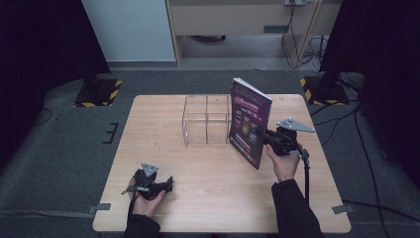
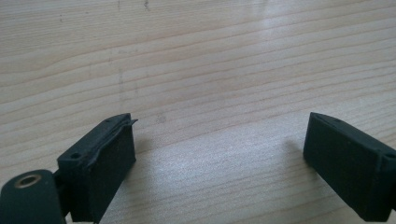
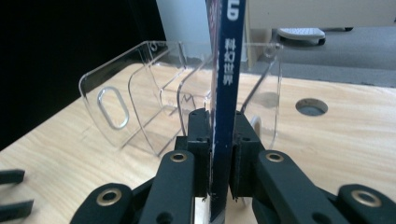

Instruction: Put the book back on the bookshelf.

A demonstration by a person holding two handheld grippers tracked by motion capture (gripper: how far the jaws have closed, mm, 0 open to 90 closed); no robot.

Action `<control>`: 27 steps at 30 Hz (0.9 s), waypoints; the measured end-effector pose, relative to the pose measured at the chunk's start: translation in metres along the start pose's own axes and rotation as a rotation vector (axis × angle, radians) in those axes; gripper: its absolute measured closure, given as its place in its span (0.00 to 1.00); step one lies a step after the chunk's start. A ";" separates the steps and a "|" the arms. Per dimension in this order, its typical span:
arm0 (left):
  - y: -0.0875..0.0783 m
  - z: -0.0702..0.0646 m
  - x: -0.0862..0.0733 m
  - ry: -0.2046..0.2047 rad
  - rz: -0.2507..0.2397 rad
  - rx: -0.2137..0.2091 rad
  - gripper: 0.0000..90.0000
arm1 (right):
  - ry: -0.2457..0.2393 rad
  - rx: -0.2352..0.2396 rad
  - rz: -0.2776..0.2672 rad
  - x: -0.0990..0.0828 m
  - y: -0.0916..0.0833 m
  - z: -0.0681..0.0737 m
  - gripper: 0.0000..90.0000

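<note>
Dark sleeves, black hand-held gripper point(image 1: 258, 134) with grey triangular plate, brass rivets, trailing cable

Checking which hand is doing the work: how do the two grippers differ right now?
The right gripper is shut on the upright magazine beside the clear organizer; the left gripper is open, holding nothing. The right is raised; the left rests low over the table. Both are hand-held.

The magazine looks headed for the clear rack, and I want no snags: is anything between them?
Nothing visible. The right tool holds the magazine upright just right of the clear rack, whose compartments look empty, with only the rack's own end wall between.
</note>
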State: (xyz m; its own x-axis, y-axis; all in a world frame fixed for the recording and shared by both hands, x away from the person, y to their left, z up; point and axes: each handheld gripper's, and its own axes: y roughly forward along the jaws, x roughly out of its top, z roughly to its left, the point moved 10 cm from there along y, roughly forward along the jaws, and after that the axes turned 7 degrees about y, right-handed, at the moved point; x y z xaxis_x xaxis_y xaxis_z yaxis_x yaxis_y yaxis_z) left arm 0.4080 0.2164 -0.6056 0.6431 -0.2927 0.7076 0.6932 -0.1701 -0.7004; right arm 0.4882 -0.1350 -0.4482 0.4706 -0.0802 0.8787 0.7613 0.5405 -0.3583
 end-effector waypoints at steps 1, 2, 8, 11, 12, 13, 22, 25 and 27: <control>0.000 0.000 0.000 0.000 0.000 0.000 0.09 | -0.002 -0.001 0.002 -0.002 -0.002 0.000 0.91; 0.000 0.000 0.000 -0.001 0.000 -0.001 0.09 | 0.002 0.000 0.005 -0.004 -0.003 0.000 0.91; 0.000 0.000 0.000 -0.001 0.000 -0.001 0.09 | 0.001 0.004 0.010 -0.018 -0.012 -0.003 0.91; 0.000 0.000 0.000 -0.001 0.000 -0.001 0.09 | 0.000 0.003 0.019 -0.024 -0.015 -0.004 0.91; 0.000 0.000 0.000 -0.001 0.000 -0.001 0.09 | 0.002 0.002 0.020 -0.026 -0.016 -0.004 0.92; 0.000 0.000 0.000 -0.001 0.001 0.000 0.09 | 0.002 0.003 0.023 -0.028 -0.017 -0.005 0.92; 0.000 0.000 0.000 0.000 0.001 -0.001 0.09 | -0.011 0.003 0.033 -0.038 -0.022 -0.004 0.89; 0.000 0.000 0.000 0.000 0.001 0.000 0.09 | -0.013 0.004 0.023 -0.032 -0.024 -0.001 0.87; 0.000 0.000 0.000 0.000 0.002 0.000 0.09 | -0.018 -0.002 0.017 -0.027 -0.025 0.000 0.86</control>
State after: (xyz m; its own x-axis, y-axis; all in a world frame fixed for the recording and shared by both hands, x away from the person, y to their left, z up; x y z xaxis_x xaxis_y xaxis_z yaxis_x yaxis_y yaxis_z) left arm 0.4079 0.2163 -0.6057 0.6442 -0.2927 0.7066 0.6921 -0.1699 -0.7015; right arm 0.4567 -0.1463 -0.4627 0.4756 -0.0558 0.8779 0.7539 0.5402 -0.3741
